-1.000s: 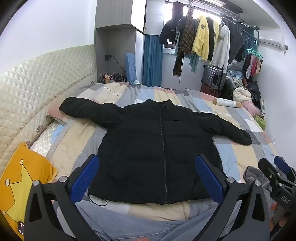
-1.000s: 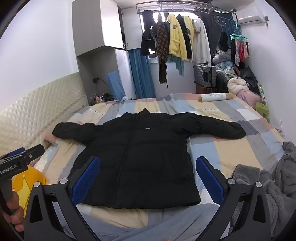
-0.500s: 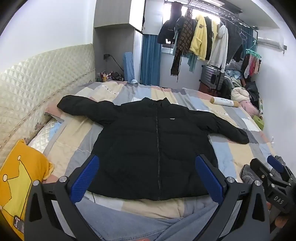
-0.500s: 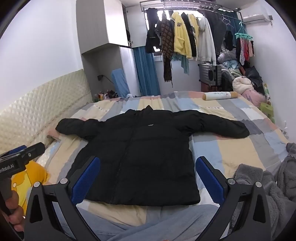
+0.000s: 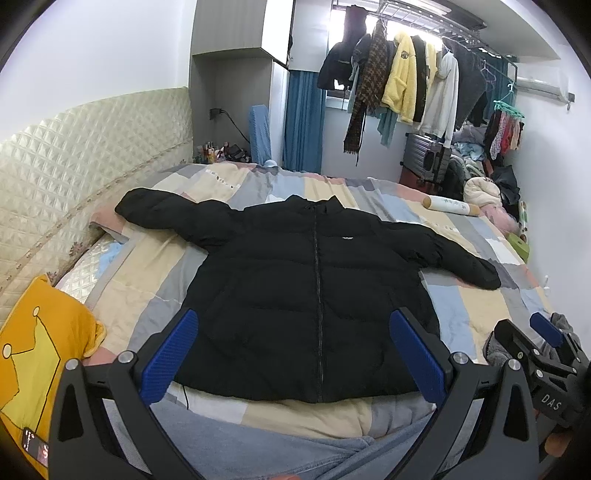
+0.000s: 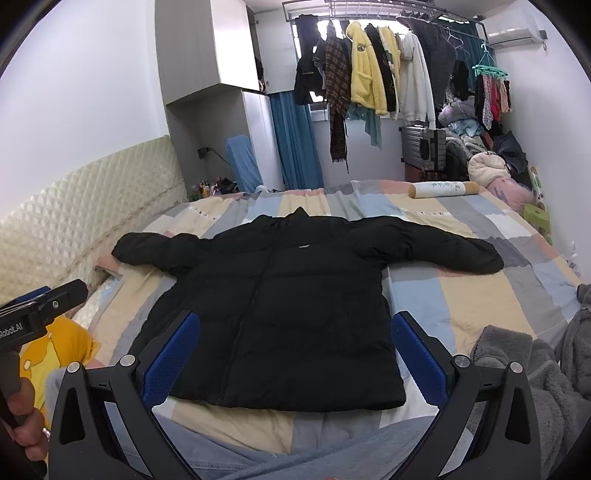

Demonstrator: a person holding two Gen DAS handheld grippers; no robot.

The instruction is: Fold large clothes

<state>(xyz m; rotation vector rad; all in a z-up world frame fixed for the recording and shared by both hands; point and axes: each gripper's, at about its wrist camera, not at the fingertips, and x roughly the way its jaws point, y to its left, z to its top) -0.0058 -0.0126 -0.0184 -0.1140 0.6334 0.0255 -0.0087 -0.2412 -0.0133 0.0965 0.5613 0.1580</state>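
At the far left one yellow cushion [image 5: 40, 354] with a crown print lay against the quilted headboard [image 5: 74, 166]. The left gripper [image 5: 295, 354] hung above the near edge of the bed, its two blue-padded fingers [image 5: 170, 358] spread wide with nothing between them. One black puffer jacket [image 5: 314, 295] lay flat and zipped on the patchwork bedspread [image 5: 461, 314], front up, collar toward the far wall, hem toward the camera, and its two sleeves stretched out to either side. Denim-clad legs showed at the bottom edge of both views.

Beyond the jacket, one cream bolster [image 6: 443, 190] lay across the far part of the bed. One clothes rail [image 6: 388, 7] near the ceiling carried a row of hanging garments, among them two yellow ones. The right gripper [image 6: 295, 354] was likewise held over the near edge, jaws wide apart and empty, clear of the jacket. At the far right one grey fleece garment [image 6: 535, 369] lay heaped on the bedspread, beside the jacket's hem but apart from it.
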